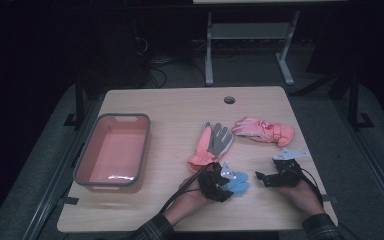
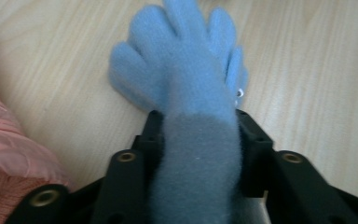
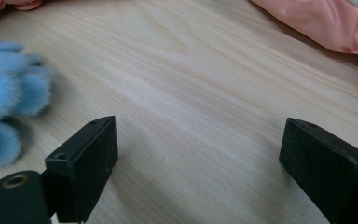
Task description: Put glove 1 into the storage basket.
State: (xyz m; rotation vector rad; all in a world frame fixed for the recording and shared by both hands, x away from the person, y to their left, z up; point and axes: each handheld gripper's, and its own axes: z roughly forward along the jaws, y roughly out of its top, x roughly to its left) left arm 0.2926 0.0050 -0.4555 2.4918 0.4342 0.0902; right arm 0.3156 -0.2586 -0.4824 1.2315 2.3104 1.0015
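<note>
The left tongs clamp the blue glove at the desk's six o'clock edge; the right tongs gape empty. The bin at nine o'clock holds nothing; two pink gloves wait.

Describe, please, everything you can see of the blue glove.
The blue glove is small and fuzzy, like fleece, light blue with a greyer cuff. The left gripper is shut on that cuff, jaws pressing both sides. Its stubby fingers spread away from the jaws over the wooden table, near the front edge, beside a pink glove's cuff.
</note>
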